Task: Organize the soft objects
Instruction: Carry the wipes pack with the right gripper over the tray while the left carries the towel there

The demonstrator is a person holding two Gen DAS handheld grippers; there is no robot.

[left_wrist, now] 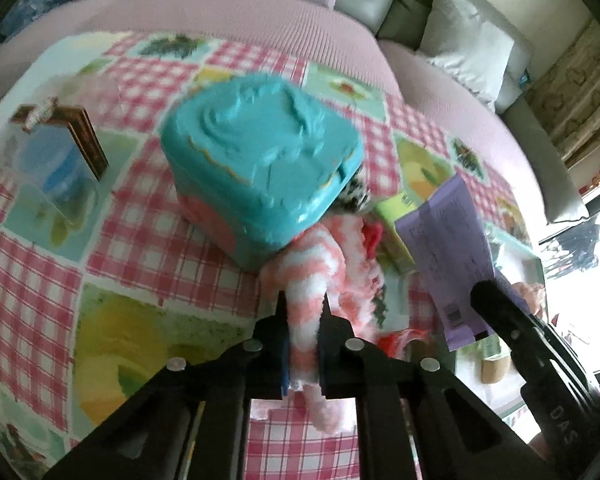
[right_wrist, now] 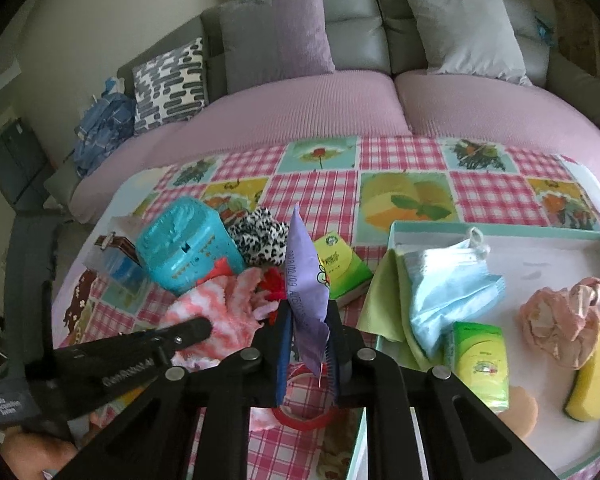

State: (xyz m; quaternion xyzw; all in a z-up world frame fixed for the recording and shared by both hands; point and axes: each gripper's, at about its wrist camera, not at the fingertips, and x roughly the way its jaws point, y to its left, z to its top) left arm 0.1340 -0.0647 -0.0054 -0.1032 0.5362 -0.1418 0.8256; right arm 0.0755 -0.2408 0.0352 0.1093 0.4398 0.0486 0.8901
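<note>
My left gripper [left_wrist: 304, 300] is shut on a fuzzy pink-and-white striped sock [left_wrist: 320, 264] that trails from the pile beside the teal lidded box [left_wrist: 260, 152]. In the right wrist view that gripper [right_wrist: 198, 328] lies low on the left, over the same sock [right_wrist: 224, 304]. My right gripper [right_wrist: 310, 306] is shut on a purple packet [right_wrist: 304, 268], held upright on edge above the checked tablecloth. The packet [left_wrist: 448, 240] also shows at the right of the left wrist view. A leopard-print scrunchie [right_wrist: 260, 236] lies behind the box [right_wrist: 184, 248].
A teal-rimmed tray [right_wrist: 500, 230] on the right holds a blue face mask [right_wrist: 448, 284], green cloth [right_wrist: 384, 300], tissue pack [right_wrist: 480, 360], crumpled pink fabric [right_wrist: 560, 320] and yellow sponge [right_wrist: 596, 368]. A green tissue pack [right_wrist: 340, 264] and red tape ring [right_wrist: 300, 422] lie near. Sofa behind.
</note>
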